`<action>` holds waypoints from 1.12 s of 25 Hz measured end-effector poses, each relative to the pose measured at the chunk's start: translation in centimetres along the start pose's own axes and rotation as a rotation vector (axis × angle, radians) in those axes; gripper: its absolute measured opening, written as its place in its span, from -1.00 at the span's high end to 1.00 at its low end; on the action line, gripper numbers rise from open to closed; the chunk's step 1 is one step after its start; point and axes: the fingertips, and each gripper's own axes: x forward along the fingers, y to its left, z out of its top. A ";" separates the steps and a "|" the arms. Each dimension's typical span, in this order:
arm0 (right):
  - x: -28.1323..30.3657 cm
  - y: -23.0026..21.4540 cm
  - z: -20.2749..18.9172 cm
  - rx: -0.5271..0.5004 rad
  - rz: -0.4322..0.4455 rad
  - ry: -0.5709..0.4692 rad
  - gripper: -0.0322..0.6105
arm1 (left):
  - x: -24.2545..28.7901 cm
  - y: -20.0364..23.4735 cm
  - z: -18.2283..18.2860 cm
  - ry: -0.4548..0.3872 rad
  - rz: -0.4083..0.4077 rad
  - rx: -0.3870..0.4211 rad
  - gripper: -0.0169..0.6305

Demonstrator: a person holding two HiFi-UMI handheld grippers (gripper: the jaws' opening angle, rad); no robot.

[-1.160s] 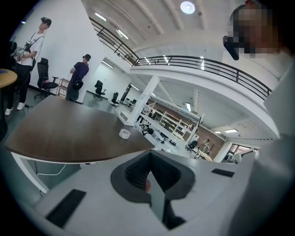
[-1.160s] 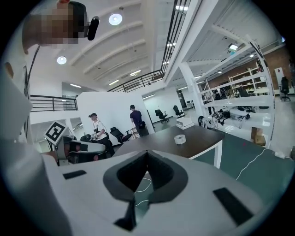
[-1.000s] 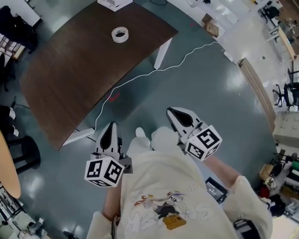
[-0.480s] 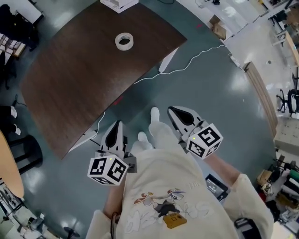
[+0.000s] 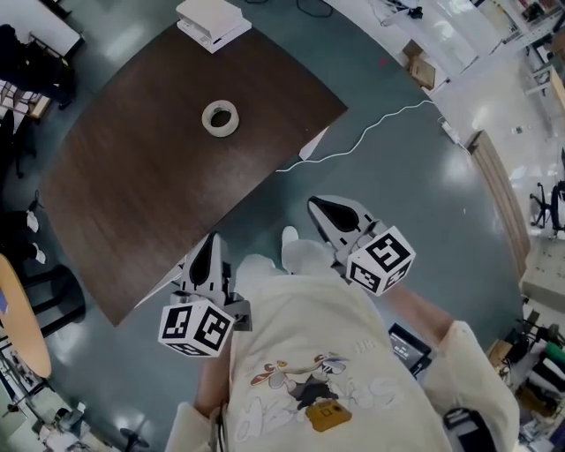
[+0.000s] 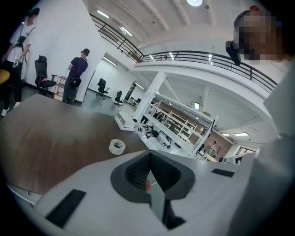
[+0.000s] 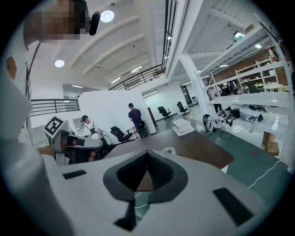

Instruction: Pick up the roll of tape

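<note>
The roll of tape [image 5: 220, 117], white and lying flat, sits on the dark brown table [image 5: 132, 185] toward its far end. Both grippers hang over the floor short of the table's near edge, well away from the tape. My left gripper [image 5: 206, 240] is shut with nothing in it. In the left gripper view the tape [image 6: 117, 146] shows beyond the closed left gripper [image 6: 149, 154]. My right gripper [image 5: 316, 206] is also shut and empty. In the right gripper view the tape [image 7: 168, 150] peeks just above the right gripper [image 7: 147, 152].
A white box [image 5: 212, 21] rests at the table's far edge. A white cable [image 5: 371, 132] trails over the grey floor past the white table leg [image 5: 311, 146]. A black stool [image 5: 53, 300] and a round wooden tabletop [image 5: 13, 318] stand left. People [image 6: 73, 78] stand beyond the table.
The person has stepped toward the table, carrying both grippers along. The table and tape now sit lower and nearer in the head view. Both grippers stay shut.
</note>
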 end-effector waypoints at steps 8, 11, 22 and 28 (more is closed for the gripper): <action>4.1 -0.6 3.6 -0.039 0.144 -0.021 0.88 | 3.5 -0.4 2.3 -0.043 0.069 0.015 0.93; 5.8 -1.6 4.2 -0.036 0.169 -0.010 0.88 | 4.7 0.1 3.2 -0.050 0.093 0.011 0.93; 15.6 -3.6 6.0 -0.030 0.151 0.069 0.88 | 10.4 7.6 7.1 -0.013 0.105 -0.057 0.93; 21.5 -4.8 7.0 -0.060 0.098 0.129 0.88 | 14.6 12.4 10.3 0.018 0.068 -0.110 0.93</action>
